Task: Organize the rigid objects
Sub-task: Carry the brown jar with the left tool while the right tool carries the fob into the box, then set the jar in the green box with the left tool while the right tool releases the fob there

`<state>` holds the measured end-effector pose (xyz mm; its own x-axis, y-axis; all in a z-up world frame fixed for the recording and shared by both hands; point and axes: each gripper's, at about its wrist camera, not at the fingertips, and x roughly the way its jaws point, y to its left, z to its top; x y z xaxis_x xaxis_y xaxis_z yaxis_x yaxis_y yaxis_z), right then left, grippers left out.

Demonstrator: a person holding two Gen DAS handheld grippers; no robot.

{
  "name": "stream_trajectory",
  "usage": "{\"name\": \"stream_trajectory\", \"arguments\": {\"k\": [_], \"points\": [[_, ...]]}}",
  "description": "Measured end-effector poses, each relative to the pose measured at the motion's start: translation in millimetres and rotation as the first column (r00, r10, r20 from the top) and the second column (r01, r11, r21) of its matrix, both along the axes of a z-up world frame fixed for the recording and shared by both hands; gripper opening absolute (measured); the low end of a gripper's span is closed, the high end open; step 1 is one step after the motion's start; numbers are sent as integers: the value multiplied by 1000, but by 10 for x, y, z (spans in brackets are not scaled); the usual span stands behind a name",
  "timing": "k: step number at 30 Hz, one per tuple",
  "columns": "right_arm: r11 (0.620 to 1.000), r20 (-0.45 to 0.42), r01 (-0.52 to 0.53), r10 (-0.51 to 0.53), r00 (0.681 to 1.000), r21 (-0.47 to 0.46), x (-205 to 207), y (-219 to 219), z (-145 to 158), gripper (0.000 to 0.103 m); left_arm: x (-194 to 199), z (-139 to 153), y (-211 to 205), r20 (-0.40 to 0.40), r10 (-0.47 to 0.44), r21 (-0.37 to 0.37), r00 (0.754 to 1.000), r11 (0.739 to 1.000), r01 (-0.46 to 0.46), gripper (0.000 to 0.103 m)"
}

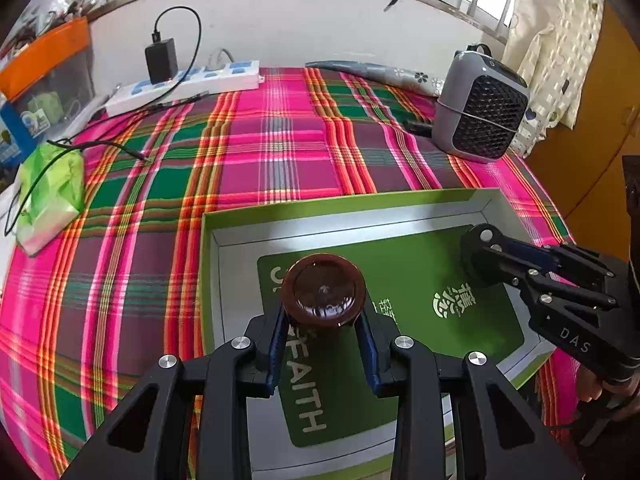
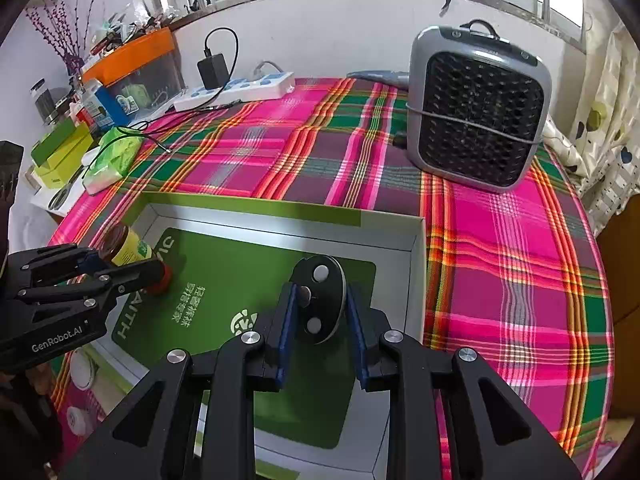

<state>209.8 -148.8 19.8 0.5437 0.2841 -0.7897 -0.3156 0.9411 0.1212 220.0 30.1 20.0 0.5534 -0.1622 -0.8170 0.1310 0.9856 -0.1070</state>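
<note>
My left gripper (image 1: pixel 323 320) is shut on a brown glass jar (image 1: pixel 323 294), seen bottom-first in the left wrist view. From the right wrist view the jar (image 2: pixel 128 246) has a yellow-green label and a red cap, and lies tilted in the left gripper (image 2: pixel 124 264) over the box's left side. My right gripper (image 2: pixel 320 298) is shut on a black oval device (image 2: pixel 320 320) with silver round studs. That device (image 1: pixel 478 240) and the right gripper (image 1: pixel 504 256) hang over the box's right part. Below both is an open green-edged box (image 2: pixel 416 248) with a green card (image 2: pixel 224 264) inside.
The box sits on a pink plaid cloth (image 2: pixel 500 260). A grey fan heater (image 2: pixel 476 120) stands at the back right, a white power strip (image 2: pixel 240 88) with a black charger (image 2: pixel 212 68) at the back. A green tissue pack (image 2: pixel 116 152) and cluttered boxes lie left.
</note>
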Motion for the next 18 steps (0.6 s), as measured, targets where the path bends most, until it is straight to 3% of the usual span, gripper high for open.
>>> {"name": "stream_trajectory", "arguments": {"k": [13, 18], "points": [[1000, -8, 15, -15, 1000, 23, 72, -27, -64, 26, 79, -24, 2, -5, 12, 5, 1000, 1000, -12, 33], [999, -3, 15, -15, 1000, 32, 71, -34, -67, 26, 78, -33, 13, -3, 22, 4, 1000, 1000, -22, 39]]}}
